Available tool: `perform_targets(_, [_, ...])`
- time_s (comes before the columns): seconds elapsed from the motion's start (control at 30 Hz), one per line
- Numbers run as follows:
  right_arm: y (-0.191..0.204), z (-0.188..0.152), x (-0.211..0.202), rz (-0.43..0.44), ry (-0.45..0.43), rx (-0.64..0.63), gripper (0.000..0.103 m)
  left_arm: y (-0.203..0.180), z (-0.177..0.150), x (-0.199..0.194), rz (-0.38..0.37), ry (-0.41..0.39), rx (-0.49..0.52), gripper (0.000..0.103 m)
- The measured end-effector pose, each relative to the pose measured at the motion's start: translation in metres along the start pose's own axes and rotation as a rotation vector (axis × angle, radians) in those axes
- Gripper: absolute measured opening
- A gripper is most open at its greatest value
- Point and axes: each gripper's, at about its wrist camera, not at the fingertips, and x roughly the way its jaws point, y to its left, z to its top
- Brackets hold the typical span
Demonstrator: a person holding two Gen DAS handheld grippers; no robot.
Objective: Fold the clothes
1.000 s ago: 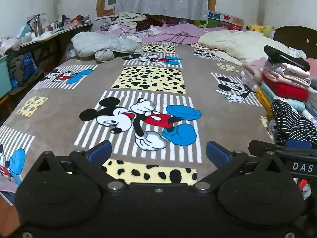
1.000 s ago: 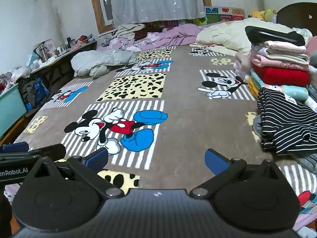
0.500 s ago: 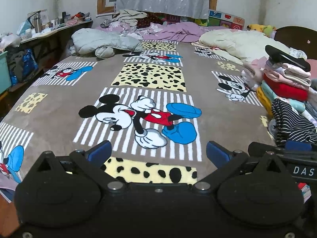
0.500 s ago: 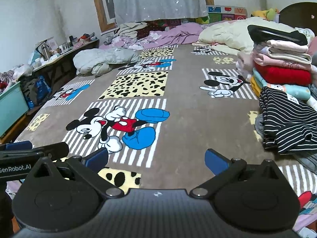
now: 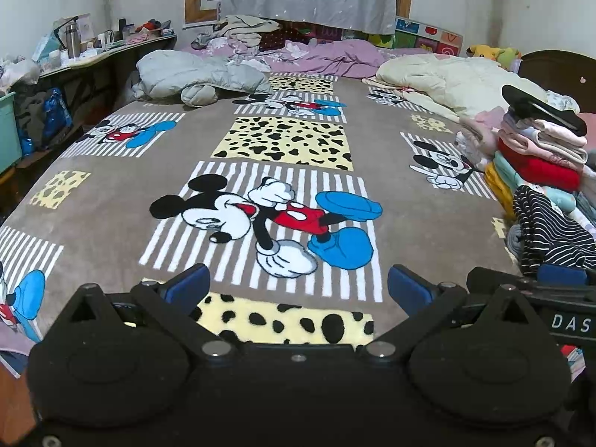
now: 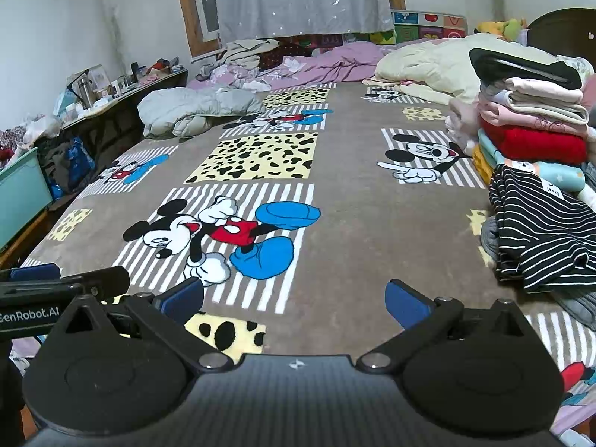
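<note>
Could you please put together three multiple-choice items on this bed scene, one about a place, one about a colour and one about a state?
1. Where does the striped garment lie?
A. At the right edge of the blanket, in front of the folded stack
B. On the desk at the left
C. Under the window curtain

2. What colour is the thick folded item in the middle of the stack?
A. Green
B. Red
C. Purple

3. In what state are the left gripper and the right gripper?
A. Both shut on cloth
B. One open, one shut
C. Both open and empty

Answers:
1. A, the black-and-white stripes sit at the blanket's right side, nearer the camera than the stack.
2. B, a red layer shows between pink and light-blue ones.
3. C, each pair of jaws stands wide apart with only blanket showing between.
</note>
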Motion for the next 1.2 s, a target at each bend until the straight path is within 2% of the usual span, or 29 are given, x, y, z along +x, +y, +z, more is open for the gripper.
perform_targets(0.77, [-0.004, 0.0, 0.007, 0.01, 0.011, 0.012, 0.103, -0.003, 0.003, 0.004, -0.001, 0.01, -0.001, 0.103])
perform_targets(1.07, [-0.011, -0.004, 0.008, 0.017, 0.009, 0.02, 0.103, -0.012, 0.003, 0.012, -0.038, 0.018, 0.008, 0.103])
perform_targets(1.2, [-0.023, -0.006, 0.004, 0.031, -0.019, 0.031, 0.103, -0.027, 0.008, 0.016, -0.106, -0.012, 0.021, 0.103])
